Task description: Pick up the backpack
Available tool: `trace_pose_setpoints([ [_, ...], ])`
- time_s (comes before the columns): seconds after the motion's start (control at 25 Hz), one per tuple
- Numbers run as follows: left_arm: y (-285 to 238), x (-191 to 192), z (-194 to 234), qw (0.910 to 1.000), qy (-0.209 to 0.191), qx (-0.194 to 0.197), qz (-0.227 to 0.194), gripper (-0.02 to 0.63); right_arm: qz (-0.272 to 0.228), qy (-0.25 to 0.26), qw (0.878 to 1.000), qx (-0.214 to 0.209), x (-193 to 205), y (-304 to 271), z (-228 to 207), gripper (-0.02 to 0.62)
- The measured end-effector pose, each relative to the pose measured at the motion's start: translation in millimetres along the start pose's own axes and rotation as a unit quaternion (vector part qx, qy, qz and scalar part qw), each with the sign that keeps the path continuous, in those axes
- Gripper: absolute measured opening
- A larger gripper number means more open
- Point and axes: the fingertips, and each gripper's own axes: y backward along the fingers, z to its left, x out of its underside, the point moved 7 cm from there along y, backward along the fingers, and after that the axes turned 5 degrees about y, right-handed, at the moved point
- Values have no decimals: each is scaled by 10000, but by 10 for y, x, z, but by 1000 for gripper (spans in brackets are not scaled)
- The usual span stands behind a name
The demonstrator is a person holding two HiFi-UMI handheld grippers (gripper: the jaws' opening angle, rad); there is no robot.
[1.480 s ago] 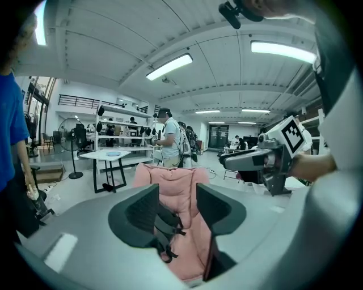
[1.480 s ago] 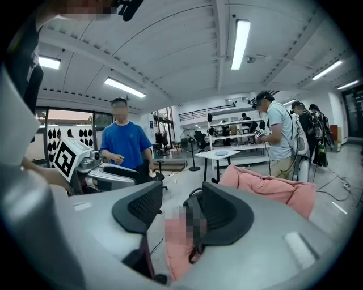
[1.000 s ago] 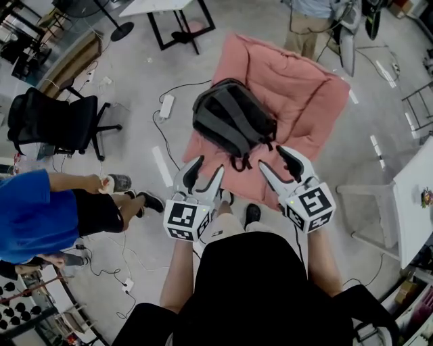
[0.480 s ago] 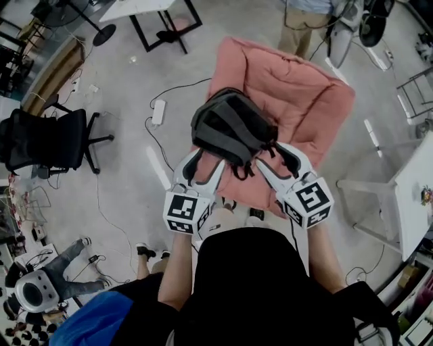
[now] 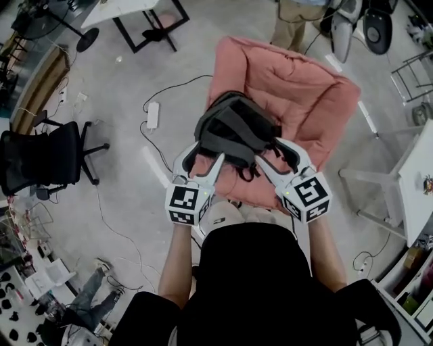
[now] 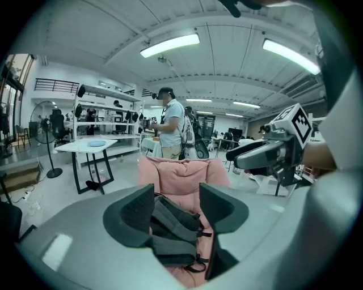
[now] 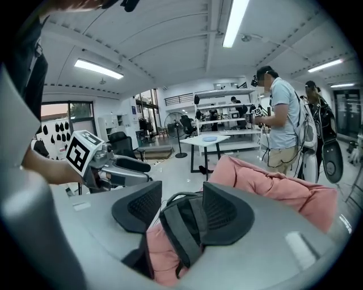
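A dark grey backpack (image 5: pixel 233 128) lies on a pink floor cushion (image 5: pixel 301 94), its straps (image 5: pixel 245 169) trailing toward me. My left gripper (image 5: pixel 203 157) hovers at the backpack's near left edge, its jaws opening and apart with nothing pressed between them. In the left gripper view the backpack (image 6: pixel 173 229) shows through the gap ahead of the left gripper (image 6: pixel 176 218). My right gripper (image 5: pixel 274 154) is open at the backpack's near right edge. In the right gripper view the backpack (image 7: pixel 178 226) lies just beyond the right gripper (image 7: pixel 180 212), with its top handle (image 7: pixel 182 196) visible.
A black office chair (image 5: pixel 44 159) stands at the left. A power strip (image 5: pixel 151 113) and cables lie on the concrete floor left of the cushion. A white table (image 5: pixel 414 182) is at the right, a black-legged table (image 5: pixel 139 13) at the top. A person (image 5: pixel 298 17) stands beyond the cushion.
Both grippers have moved forward from short of the cushion to the backpack's near edge. The person in blue at the left has left the view.
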Motion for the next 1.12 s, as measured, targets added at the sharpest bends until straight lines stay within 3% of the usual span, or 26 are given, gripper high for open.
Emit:
trace_pose_setpoints([
  [0.6,-691,331,817,9970,-289,236,682,252,674,-56,9976,132,240,-931,-178,209],
  [1.12,-1194,809,1122,9915,-406,42,1239,293,1155,-88,9933,51,697,-1494,-365,209],
])
